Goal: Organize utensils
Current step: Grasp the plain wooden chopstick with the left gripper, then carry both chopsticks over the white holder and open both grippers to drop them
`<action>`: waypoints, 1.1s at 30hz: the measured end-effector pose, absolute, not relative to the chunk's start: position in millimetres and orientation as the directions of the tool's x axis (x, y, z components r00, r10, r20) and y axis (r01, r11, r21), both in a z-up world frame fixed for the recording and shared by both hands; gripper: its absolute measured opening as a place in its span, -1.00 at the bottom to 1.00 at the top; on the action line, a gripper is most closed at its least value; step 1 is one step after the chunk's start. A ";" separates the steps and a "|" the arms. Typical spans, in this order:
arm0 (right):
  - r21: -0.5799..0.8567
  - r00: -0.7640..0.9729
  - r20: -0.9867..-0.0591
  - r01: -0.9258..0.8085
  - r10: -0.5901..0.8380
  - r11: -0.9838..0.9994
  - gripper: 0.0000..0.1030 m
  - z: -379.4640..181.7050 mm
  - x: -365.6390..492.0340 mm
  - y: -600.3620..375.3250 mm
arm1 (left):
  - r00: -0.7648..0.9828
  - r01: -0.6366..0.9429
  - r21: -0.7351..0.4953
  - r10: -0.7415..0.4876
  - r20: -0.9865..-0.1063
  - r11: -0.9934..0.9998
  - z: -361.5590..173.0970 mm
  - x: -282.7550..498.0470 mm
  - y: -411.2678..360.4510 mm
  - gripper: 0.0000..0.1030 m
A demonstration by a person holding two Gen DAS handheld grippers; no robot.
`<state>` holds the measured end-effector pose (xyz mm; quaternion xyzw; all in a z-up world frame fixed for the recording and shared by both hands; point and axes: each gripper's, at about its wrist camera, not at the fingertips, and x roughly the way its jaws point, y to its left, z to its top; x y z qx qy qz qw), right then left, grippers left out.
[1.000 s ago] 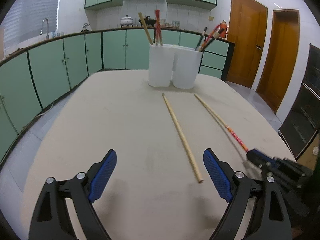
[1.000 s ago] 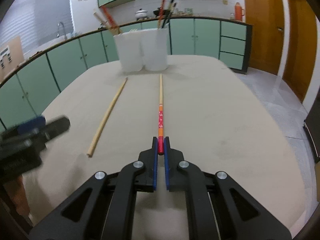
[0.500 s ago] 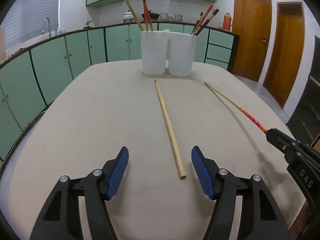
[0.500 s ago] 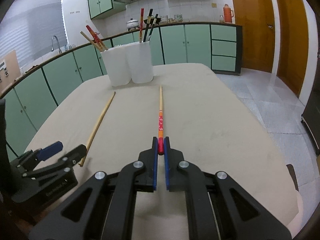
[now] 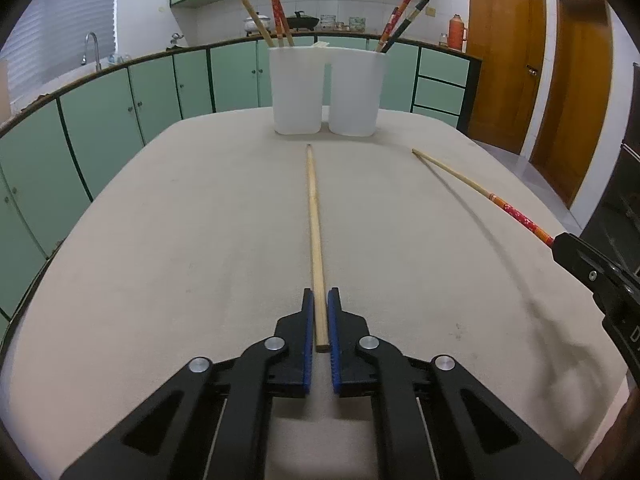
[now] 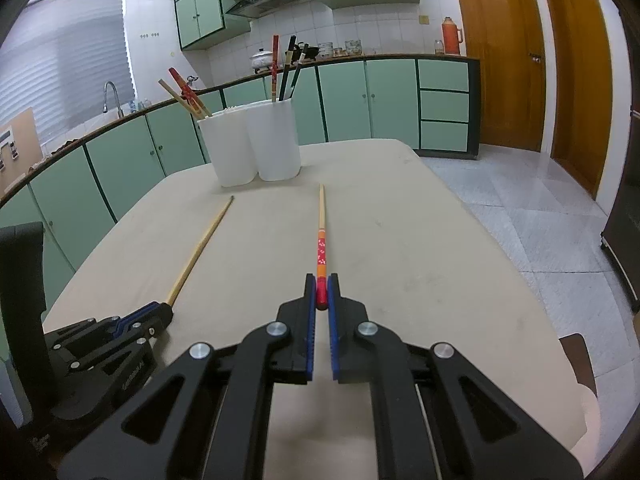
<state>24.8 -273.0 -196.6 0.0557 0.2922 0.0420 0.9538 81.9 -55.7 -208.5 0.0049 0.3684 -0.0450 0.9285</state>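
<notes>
A plain wooden chopstick lies lengthwise on the beige table, pointing at two white holders that hold several chopsticks. My left gripper is closing on its near end, blue pads against both sides. My right gripper is shut on the red end of a red-and-orange patterned chopstick. In the left wrist view that patterned chopstick slants up off the table and casts a shadow. The right wrist view shows the left gripper at the plain chopstick.
The holders stand side by side at the table's far end. Green cabinets curve around the left and back. Wooden doors and tiled floor lie to the right of the table edge.
My left gripper moved forward over the plain chopstick's near end and its jaws went from wide apart to closed on it. The right gripper kept its grip on the patterned chopstick and shifted slightly.
</notes>
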 end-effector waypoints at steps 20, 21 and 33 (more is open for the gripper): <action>0.063 0.859 -0.506 -0.056 0.080 0.996 -0.91 -168.5 19.3 -265.2 | 0.815 0.118 -0.011 -0.103 -0.571 0.993 -148.5 57.5 -36.7 -0.88; 0.060 0.861 -0.502 -0.056 0.079 0.997 -0.91 -166.5 19.0 -265.2 | 0.817 0.117 -0.015 -0.105 -0.568 0.993 -145.6 56.9 -35.8 -0.88; 0.053 0.864 -0.496 -0.068 0.085 0.996 -0.91 -161.7 13.9 -260.3 | 0.782 0.122 -0.037 -0.119 -0.612 0.992 -151.4 60.6 -30.2 -0.88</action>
